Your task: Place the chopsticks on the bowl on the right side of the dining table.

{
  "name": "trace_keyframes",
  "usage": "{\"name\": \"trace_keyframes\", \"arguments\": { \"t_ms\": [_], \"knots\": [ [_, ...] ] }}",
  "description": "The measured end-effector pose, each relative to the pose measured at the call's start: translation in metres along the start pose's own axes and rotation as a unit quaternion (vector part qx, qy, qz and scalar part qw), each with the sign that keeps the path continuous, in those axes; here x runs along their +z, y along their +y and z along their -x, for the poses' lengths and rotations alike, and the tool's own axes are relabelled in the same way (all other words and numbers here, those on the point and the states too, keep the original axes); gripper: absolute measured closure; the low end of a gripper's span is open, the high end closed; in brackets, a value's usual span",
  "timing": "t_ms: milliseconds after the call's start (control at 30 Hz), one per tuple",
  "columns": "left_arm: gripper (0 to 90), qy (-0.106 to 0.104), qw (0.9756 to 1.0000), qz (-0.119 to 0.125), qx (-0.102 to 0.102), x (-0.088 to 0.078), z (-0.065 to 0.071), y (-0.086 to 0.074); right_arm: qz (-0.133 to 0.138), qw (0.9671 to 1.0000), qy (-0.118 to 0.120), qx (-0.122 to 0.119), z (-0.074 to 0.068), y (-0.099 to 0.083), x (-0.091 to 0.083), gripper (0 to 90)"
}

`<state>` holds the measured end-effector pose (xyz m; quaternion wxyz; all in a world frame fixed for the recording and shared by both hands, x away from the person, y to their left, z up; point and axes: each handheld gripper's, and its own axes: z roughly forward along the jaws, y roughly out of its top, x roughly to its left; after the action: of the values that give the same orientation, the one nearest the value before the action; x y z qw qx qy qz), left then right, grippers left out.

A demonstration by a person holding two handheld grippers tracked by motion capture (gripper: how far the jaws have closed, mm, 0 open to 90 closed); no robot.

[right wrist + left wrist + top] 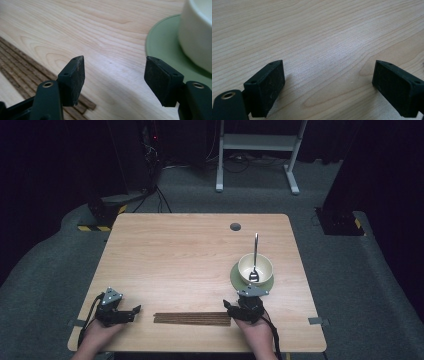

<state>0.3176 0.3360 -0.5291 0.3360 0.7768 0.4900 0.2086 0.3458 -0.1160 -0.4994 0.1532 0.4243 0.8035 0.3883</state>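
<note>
Jaws of right gripper gape over grainy wooden table.

bowl: cream | plate: green | mat: brown, striped

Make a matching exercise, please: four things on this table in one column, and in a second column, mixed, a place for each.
Things
1. bowl
2. spoon
3. plate
4. mat

Places
A. flat on the table, between the two hands
B. under the bowl
C. on the green plate
D. standing inside the bowl

Pairs: 1-C, 2-D, 3-B, 4-A
</note>
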Motion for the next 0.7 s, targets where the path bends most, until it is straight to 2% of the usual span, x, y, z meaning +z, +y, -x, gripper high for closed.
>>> {"name": "trace_keyframes", "arguments": {
  "t_ms": [333, 433, 700],
  "knots": [
    [10.3, 0.001, 1.0, -0.001, -0.001, 0.0, 0.0, 0.0, 0.005, 0.9997, 0.023, -0.011, -0.015, 0.001, 0.001, 40.9],
    [10.3, 0.001, 1.0, -0.001, 0.0, -0.001, 0.0, -0.001, 0.008, 0.999, 0.034, -0.029, -0.021, 0.002, 0.001, 47.3],
    [10.3, 0.006, 1.0, -0.001, -0.006, -0.002, 0.002, -0.002, 0.012, 0.9982, 0.042, -0.041, -0.029, 0.004, 0.002, 51.6]
  ]
}}
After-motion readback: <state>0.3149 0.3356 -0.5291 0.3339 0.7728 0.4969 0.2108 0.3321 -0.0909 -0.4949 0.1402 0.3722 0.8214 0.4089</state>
